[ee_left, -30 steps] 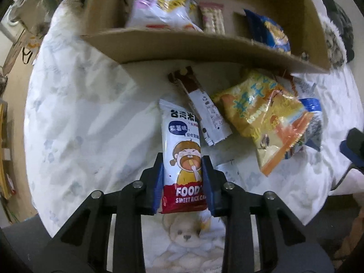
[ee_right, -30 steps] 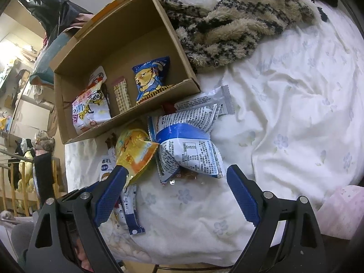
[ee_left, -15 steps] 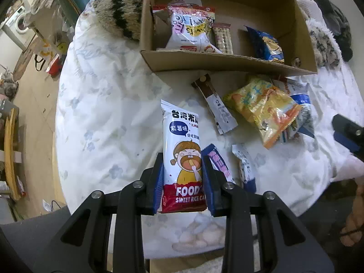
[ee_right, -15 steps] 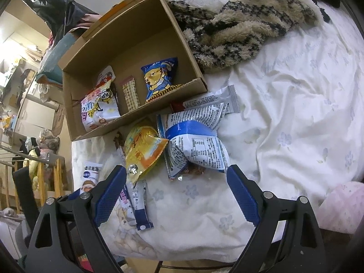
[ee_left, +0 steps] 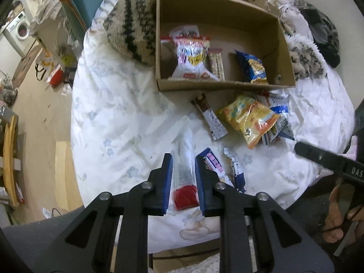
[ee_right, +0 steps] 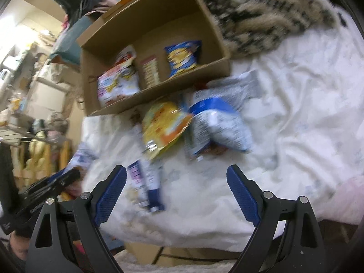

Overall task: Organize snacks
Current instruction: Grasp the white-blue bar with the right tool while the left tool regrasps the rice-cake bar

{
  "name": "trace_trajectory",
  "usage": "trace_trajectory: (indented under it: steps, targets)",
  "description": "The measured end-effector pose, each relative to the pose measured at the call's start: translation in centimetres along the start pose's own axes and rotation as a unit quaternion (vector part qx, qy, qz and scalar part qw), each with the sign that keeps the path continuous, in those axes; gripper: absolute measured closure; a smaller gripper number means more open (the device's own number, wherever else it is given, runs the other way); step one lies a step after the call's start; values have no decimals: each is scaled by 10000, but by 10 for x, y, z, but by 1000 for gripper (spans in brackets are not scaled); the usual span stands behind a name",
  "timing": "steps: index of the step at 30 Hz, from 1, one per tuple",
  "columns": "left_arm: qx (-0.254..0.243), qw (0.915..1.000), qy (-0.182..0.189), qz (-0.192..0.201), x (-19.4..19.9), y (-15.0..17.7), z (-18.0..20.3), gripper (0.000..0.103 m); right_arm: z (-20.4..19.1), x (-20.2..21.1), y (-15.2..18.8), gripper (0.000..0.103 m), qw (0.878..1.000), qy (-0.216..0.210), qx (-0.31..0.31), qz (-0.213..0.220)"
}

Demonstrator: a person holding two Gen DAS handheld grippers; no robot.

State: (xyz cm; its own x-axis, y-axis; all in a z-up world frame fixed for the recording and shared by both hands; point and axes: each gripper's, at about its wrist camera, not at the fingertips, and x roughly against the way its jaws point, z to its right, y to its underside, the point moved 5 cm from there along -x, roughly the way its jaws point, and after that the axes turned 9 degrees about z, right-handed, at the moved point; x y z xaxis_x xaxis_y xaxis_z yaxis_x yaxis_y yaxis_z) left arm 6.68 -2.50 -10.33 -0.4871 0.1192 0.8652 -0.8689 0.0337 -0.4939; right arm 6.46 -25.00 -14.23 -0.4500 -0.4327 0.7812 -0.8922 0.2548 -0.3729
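My left gripper (ee_left: 182, 159) is shut on a long white rice-cracker pack with a red end (ee_left: 183, 170), blurred, held above the bed. The cardboard box (ee_left: 282, 38) lies ahead and holds a white-pink bag (ee_left: 192, 56), a biscuit bar (ee_left: 216, 62) and a blue bag (ee_left: 251, 67). In front of the box lie a yellow bag (ee_left: 248, 118), a brown-white bar (ee_left: 210, 118) and blue-white packs (ee_left: 281, 118). My right gripper (ee_right: 176, 179) is open and empty above the bed, short of the yellow bag (ee_right: 165, 125) and a blue-white bag (ee_right: 218, 122).
The white floral bedcover (ee_left: 118, 122) drops off at the left to a floor with clutter. A striped fuzzy blanket (ee_left: 132, 27) lies against the box's left and right sides. Two small blue packs (ee_left: 216, 166) lie by my left fingers. The right gripper's body shows at the right (ee_left: 329, 161).
My left gripper has pulled back and up with the rice-cracker pack; the pack now shows blurred and turned. The right gripper has shifted, its view now blurred and nearer the box.
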Motion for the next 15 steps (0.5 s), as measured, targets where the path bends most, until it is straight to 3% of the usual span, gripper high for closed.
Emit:
trace_trajectory:
  steps: [3, 9, 14, 15]
  targets:
    - [-2, 10000, 24, 20, -4, -1, -1, 88, -4, -10, 8, 12, 9989, -320, -154, -301]
    - [324, 9990, 284, -125, -16, 5, -9, 95, -9, -21, 11, 12, 9991, -144, -34, -401]
    - [715, 9966, 187, -351, -32, 9, -25, 94, -10, -42, 18, 12, 9976, 122, 74, -677]
    - [758, 9961, 202, -409, -35, 11, -26, 94, -12, -48, 21, 18, 9970, 141, 116, -756]
